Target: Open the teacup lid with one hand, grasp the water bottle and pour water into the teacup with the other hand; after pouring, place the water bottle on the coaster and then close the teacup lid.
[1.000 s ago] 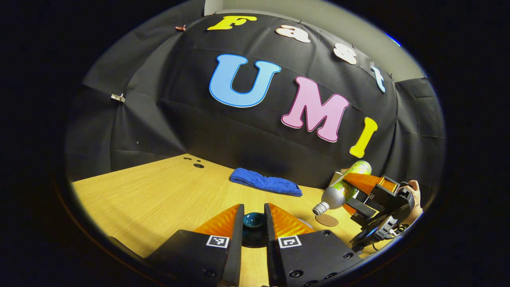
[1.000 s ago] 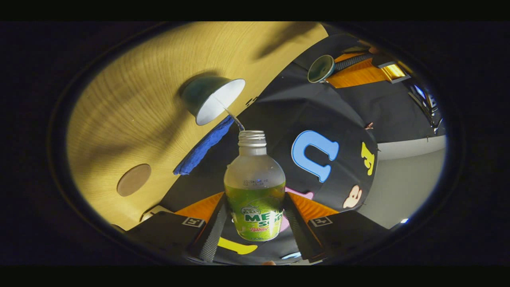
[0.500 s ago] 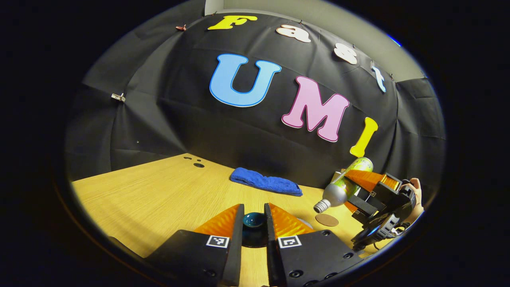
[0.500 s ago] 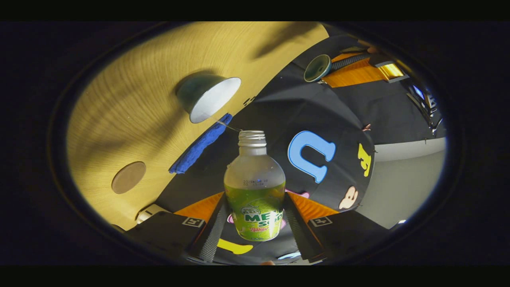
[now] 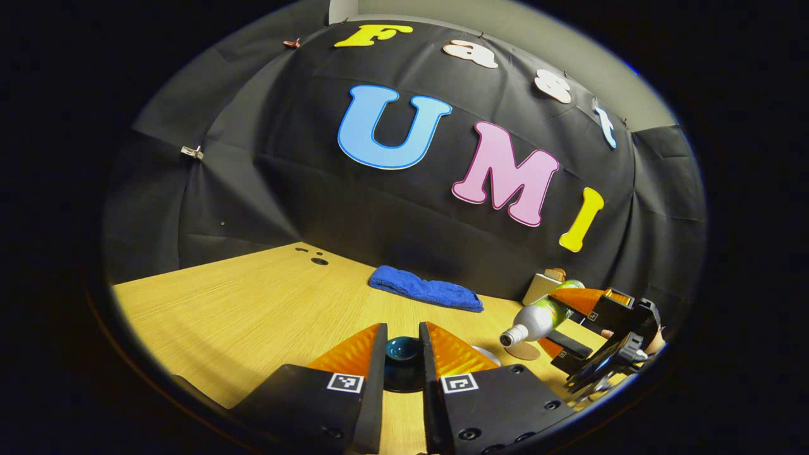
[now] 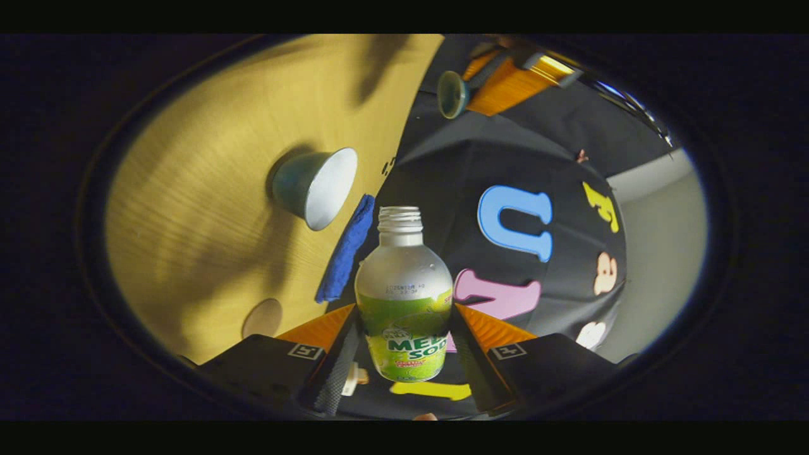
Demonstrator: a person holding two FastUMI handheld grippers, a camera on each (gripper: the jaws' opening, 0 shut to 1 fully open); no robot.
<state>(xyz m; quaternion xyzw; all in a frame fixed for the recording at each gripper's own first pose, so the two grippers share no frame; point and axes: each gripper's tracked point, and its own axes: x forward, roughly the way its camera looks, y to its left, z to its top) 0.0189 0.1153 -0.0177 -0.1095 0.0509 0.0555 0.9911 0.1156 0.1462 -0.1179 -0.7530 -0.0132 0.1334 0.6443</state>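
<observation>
My left gripper (image 5: 402,335) is shut on the round teal knob of the teacup lid (image 5: 403,349), held up off the wooden table (image 5: 240,303). The right gripper view shows that lid (image 6: 454,93) at the top, in the left gripper (image 6: 474,85). The lidless teacup (image 6: 316,186), teal with a white inside, stands on the table. My right gripper (image 6: 404,316) is shut on the capless green-labelled water bottle (image 6: 404,303). In the left gripper view the bottle (image 5: 537,319) lies nearly level in the right gripper (image 5: 562,321), neck over the round brown coaster (image 5: 521,351).
A folded blue towel (image 5: 425,289) lies at the back of the table by the black cloth wall, beyond the teacup. A small white object (image 5: 542,287) stands behind the bottle. Small dark holes (image 5: 315,259) mark the table's far left.
The thin stream of water into the teacup has stopped. The right gripper has swung the bottle back toward level and lowered it toward the coaster. The left gripper still holds the lid up.
</observation>
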